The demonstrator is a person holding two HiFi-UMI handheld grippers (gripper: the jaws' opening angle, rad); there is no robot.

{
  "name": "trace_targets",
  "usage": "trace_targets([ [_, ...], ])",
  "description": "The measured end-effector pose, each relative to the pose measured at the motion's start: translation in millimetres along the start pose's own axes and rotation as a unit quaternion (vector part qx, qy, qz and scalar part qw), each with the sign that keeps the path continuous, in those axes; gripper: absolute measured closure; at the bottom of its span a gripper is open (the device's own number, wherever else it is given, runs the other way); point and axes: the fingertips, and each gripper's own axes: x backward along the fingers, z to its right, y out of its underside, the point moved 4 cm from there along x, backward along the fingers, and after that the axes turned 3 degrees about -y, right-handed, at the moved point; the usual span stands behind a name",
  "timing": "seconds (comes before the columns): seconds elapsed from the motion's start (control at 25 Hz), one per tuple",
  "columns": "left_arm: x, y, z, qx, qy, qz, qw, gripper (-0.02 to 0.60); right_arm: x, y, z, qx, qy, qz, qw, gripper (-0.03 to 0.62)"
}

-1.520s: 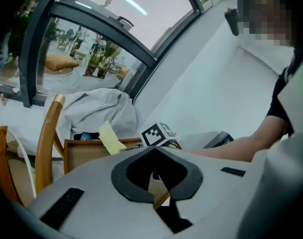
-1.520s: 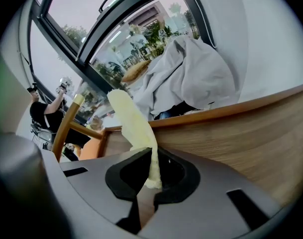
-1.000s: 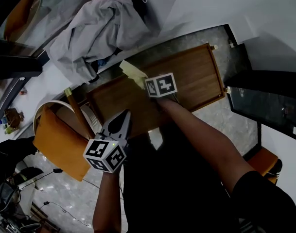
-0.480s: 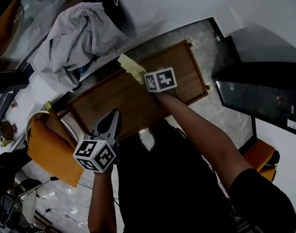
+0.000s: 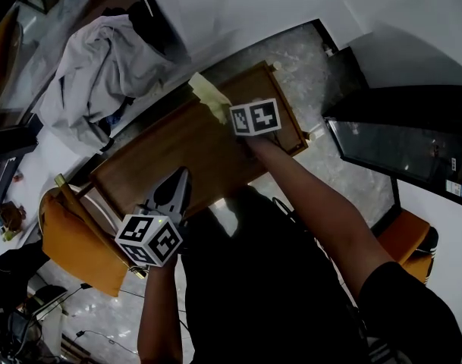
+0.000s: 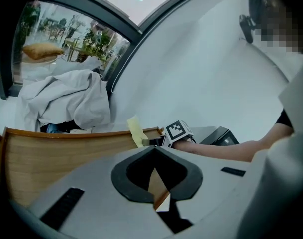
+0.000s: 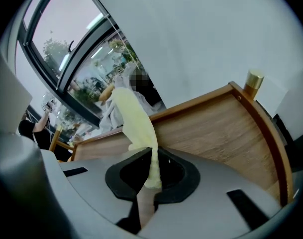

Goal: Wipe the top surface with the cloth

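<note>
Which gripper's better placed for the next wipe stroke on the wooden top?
Right. The right tongs are shut on the yellow cloth at the far edge of the wooden top; the left tongs are shut on nothing, near its near edge.

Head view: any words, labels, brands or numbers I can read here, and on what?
No readable words or numbers.
Left marker cube and right marker cube: black-and-white square patterns only, no text.
Small white sticker on the black glass-fronted panel: too small to read.
Pale yellow cloth: no print.
</note>
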Motion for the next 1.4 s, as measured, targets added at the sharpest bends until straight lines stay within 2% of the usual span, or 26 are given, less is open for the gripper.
trace_targets([
  [0.36, -28, 7, 16, -0.001, 0.009, -0.014, 0.9999, 0.571, 24, -15, 50, -0.034, 0.026, 0.031, 0.999, 0.560],
  [0.68, -53, 0, 38, -0.015, 0.032, -0.019, 0.9992, 0.571, 46, -23, 87, -0.078, 0.062, 0.067, 0.993, 0.561],
  [1.08, -31, 0, 24, -0.011, 0.019, -0.012, 0.9997, 0.571, 60, -25, 108, -0.143, 0.118, 0.109, 0.977, 0.560],
  [1.24, -5, 0, 10, -0.003, 0.009, 0.001, 1.0000, 0.571, 66, -26, 98, -0.136, 0.138, 0.122, 0.974, 0.561],
  [1.32, 12, -3, -1, 0.004, -0.002, 0.017, 0.9998, 0.571, 66, -33, 73, -0.103, 0.121, 0.131, 0.979, 0.561],
  [1.4, 33, -6, -14, 0.012, -0.017, 0.035, 0.9991, 0.571, 60, -38, 33, -0.068, 0.086, 0.133, 0.985, 0.560],
])
